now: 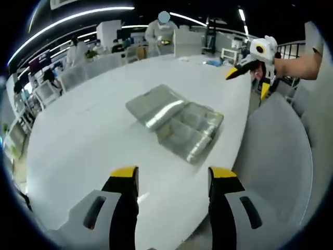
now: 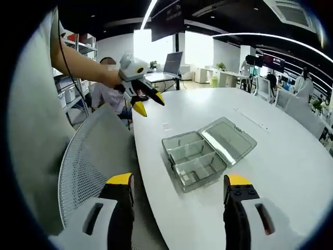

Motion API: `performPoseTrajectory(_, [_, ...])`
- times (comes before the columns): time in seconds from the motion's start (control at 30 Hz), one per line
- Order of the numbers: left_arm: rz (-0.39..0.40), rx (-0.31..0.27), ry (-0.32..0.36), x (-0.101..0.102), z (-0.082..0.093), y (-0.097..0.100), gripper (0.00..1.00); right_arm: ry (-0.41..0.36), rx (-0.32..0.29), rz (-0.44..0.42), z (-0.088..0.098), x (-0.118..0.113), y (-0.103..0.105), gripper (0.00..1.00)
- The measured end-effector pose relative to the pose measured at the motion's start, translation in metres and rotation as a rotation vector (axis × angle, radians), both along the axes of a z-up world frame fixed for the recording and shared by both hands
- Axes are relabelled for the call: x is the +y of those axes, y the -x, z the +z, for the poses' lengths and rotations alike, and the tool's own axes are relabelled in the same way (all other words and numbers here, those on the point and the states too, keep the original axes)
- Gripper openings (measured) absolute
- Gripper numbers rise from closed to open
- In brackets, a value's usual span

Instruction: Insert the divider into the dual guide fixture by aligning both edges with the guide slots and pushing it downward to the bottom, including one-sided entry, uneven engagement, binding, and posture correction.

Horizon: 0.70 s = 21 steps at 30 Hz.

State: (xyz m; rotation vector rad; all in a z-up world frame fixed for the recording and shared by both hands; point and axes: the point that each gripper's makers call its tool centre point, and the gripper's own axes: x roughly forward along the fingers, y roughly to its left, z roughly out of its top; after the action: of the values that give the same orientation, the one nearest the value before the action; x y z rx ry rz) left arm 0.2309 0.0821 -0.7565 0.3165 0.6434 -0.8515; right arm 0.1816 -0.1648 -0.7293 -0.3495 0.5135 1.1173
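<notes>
A clear plastic box [image 2: 199, 162] sits on the big white table [image 2: 281, 172] with its lid [image 2: 229, 136] flipped open flat beside it. Inside, thin clear walls split the box into small parts, and each part looks bare. I cannot tell which wall is the divider.

The left gripper [image 1: 173, 176] is spread wide with nothing in it, held back from the box [image 1: 190, 131]. The right gripper [image 2: 178, 183] is spread wide too, hovering near the box.

The right gripper view shows the box's inside parts well and a grey mesh chair [image 2: 88, 166]. The left gripper view shows people standing far off [image 1: 161, 32] behind the table [image 1: 78, 135].
</notes>
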Motion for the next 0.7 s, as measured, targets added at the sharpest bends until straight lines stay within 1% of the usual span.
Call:
performPoseTrajectory(0.27, [-0.033, 0.008, -0.050, 0.006, -0.007, -0.004, 0.52, -0.011, -0.020, -0.037, 0.009, -0.013, 0.009, 0.69])
performPoseTrajectory(0.5, [-0.068, 0.025, -0.097, 0.011, -0.019, -0.010, 0.52, -0.017, -0.026, -0.065, 0.013, -0.024, 0.018, 0.71])
performPoseTrajectory(0.7, [-0.127, 0.039, -0.163, 0.015, -0.032, -0.017, 0.52, -0.019, -0.025, -0.078, 0.016, -0.027, 0.026, 0.74])
